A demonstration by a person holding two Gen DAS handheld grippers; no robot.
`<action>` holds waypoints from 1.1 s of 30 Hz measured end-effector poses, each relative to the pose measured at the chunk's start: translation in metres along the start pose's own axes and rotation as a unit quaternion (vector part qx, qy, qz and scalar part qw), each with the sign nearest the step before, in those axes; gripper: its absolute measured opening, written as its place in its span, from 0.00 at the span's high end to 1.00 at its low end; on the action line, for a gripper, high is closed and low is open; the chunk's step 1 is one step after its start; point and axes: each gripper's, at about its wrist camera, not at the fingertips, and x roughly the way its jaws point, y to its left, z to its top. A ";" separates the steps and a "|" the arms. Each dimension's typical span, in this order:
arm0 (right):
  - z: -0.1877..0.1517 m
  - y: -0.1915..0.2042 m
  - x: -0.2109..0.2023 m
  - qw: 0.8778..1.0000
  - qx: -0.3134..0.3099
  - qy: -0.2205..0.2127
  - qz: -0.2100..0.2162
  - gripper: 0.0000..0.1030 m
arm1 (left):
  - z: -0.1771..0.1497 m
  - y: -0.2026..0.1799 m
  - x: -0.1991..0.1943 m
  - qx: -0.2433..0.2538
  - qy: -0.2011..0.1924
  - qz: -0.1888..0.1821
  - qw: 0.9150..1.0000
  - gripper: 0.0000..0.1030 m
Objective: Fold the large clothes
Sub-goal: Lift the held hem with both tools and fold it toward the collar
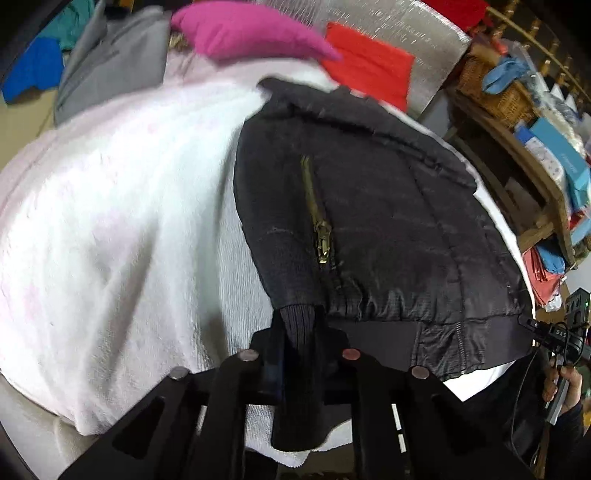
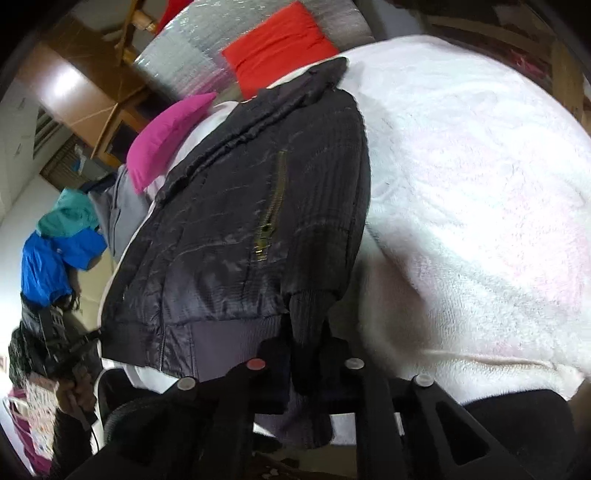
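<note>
We note the black quilted jacket with ribbed cuffs and hem (image 1: 369,206), lying flat on a fluffy white-and-pale-pink blanket (image 1: 110,221). Its collar points away from us and its ribbed hem lies nearest. So its long axis, hem to collar, runs straight out from the tongs.

Both sleeves appear folded in over the body, with their ribbed cuffs at the hem edge. The left gripper (image 1: 299,354) has its jaws pressed together on the cuff at the jacket's left hem corner. The right gripper (image 2: 306,360) is pinching the cuff at the right hem corner. We judge each hand equally near its own corner, neither favoured.

We read the coming move as carrying the hem away from us along that axis, toward the collar. That would fold the jacket in half.

Beyond the collar lie a folded red-orange cloth (image 1: 369,66) and a magenta cushion (image 1: 243,33). Both rest clear of the jacket.
</note>
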 end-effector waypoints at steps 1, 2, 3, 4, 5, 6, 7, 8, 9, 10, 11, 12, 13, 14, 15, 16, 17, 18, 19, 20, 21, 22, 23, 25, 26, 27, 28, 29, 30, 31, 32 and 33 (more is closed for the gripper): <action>-0.001 0.000 0.002 1.000 0.002 -0.001 -0.002 0.55 | -0.001 0.002 0.004 -0.008 0.004 0.004 1.000 0.76; -0.002 0.001 0.002 1.000 0.001 -0.006 -0.001 0.34 | -0.002 0.003 0.006 -0.012 0.002 0.002 1.000 0.73; -0.002 0.002 0.001 1.000 -0.003 -0.011 0.004 0.33 | -0.004 0.002 0.009 -0.012 0.001 -0.001 1.000 0.65; -0.002 0.006 0.002 1.000 -0.008 -0.009 0.014 0.33 | -0.005 0.003 0.010 -0.010 0.004 -0.003 1.000 0.60; -0.002 0.009 0.004 1.000 -0.013 -0.006 0.019 0.35 | -0.006 0.000 0.014 -0.004 0.010 0.002 1.000 0.59; -0.002 0.011 0.007 1.000 -0.017 0.000 0.023 0.38 | -0.007 -0.004 0.018 0.006 0.010 0.012 1.000 0.59; 0.000 0.011 0.012 1.000 -0.016 0.007 0.013 0.54 | -0.008 -0.007 0.019 0.014 0.011 0.020 1.000 0.63; 0.001 0.010 0.016 1.000 -0.011 0.014 0.004 0.76 | -0.008 -0.009 0.018 0.020 0.010 0.025 0.999 0.71; 0.002 0.008 0.019 1.000 -0.006 0.020 0.013 0.82 | -0.007 -0.010 0.016 0.020 0.009 0.023 1.000 0.83; 0.004 0.005 0.017 0.999 0.001 0.023 0.025 0.87 | -0.003 -0.017 0.020 0.015 0.007 0.020 1.000 0.90; 0.004 0.006 0.013 0.999 -0.002 0.023 0.028 0.90 | -0.002 -0.017 0.017 0.011 0.004 0.016 1.000 0.91; 0.005 0.009 0.008 0.999 -0.006 0.022 0.033 0.90 | -0.001 -0.017 0.013 0.010 -0.002 0.014 1.000 0.92; 0.005 0.011 0.003 0.999 -0.009 0.019 0.040 0.91 | -0.001 -0.018 0.005 0.011 -0.011 0.012 1.000 0.92; 0.005 0.014 -0.006 0.998 -0.010 0.014 0.053 0.91 | -0.001 -0.020 -0.004 0.012 -0.022 0.009 1.000 0.92; 0.004 0.017 -0.014 0.998 -0.011 0.010 0.062 0.92 | -0.001 -0.020 -0.013 0.013 -0.029 0.005 0.999 0.93; 0.003 0.021 -0.025 0.997 -0.014 0.002 0.072 0.92 | -0.003 -0.022 -0.022 0.015 -0.038 -0.001 0.999 0.93; 0.002 0.026 -0.032 0.997 -0.016 -0.002 0.077 0.92 | -0.006 -0.026 -0.031 0.016 -0.046 -0.007 0.999 0.93; 0.000 0.027 -0.038 0.997 -0.019 -0.005 0.081 0.92 | -0.010 -0.029 -0.039 0.017 -0.053 -0.014 0.998 0.93; -0.005 0.029 -0.046 0.996 -0.021 -0.009 0.086 0.92 | -0.014 -0.030 -0.044 0.017 -0.056 -0.018 0.998 0.93; -0.007 0.026 -0.052 0.996 -0.020 -0.011 0.088 0.92 | -0.021 -0.031 -0.050 0.017 -0.059 -0.024 0.998 0.93; -0.013 0.024 -0.057 0.996 -0.017 -0.011 0.091 0.92 | -0.028 -0.030 -0.053 0.017 -0.060 -0.028 0.998 0.93; -0.017 0.021 -0.059 0.996 -0.014 -0.010 0.093 0.92 | -0.036 -0.027 -0.058 0.014 -0.059 -0.031 0.998 0.93; -0.022 0.017 -0.061 0.995 -0.009 -0.008 0.094 0.92 | -0.041 -0.026 -0.058 0.011 -0.055 -0.035 0.998 0.92; -0.025 0.003 -0.056 0.995 0.017 -0.002 0.098 0.92 | -0.048 -0.023 -0.052 0.007 -0.048 -0.042 0.998 0.92; -0.024 0.000 -0.051 0.995 0.021 0.003 0.100 0.91 | -0.047 -0.021 -0.048 0.002 -0.043 -0.041 0.998 0.92; -0.023 -0.003 -0.049 0.995 0.023 0.008 0.100 0.88 | -0.045 -0.020 -0.039 -0.002 -0.031 -0.039 0.999 0.92; -0.022 -0.004 -0.043 0.995 0.031 0.012 0.091 0.88 | -0.043 -0.021 -0.030 -0.004 -0.026 -0.037 0.999 0.92; -0.022 -0.004 -0.038 0.996 0.033 0.014 0.085 0.86 | -0.041 -0.021 -0.024 -0.009 -0.023 -0.036 0.999 0.91; -0.021 -0.004 -0.033 0.997 0.034 0.016 0.071 0.85 | -0.038 -0.023 -0.019 -0.011 -0.020 -0.038 0.999 0.91; -0.021 -0.003 -0.029 0.997 0.035 0.017 0.061 0.77 | -0.040 -0.023 -0.017 -0.012 -0.017 -0.038 0.999 0.91; -0.022 -0.004 -0.025 0.998 0.037 0.019 0.055 0.67 | -0.041 -0.021 -0.018 -0.014 -0.018 -0.036 0.999 0.89; -0.022 -0.006 -0.022 0.998 0.039 0.021 0.050 0.60 | -0.040 -0.020 -0.015 -0.018 -0.019 -0.036 0.999 0.84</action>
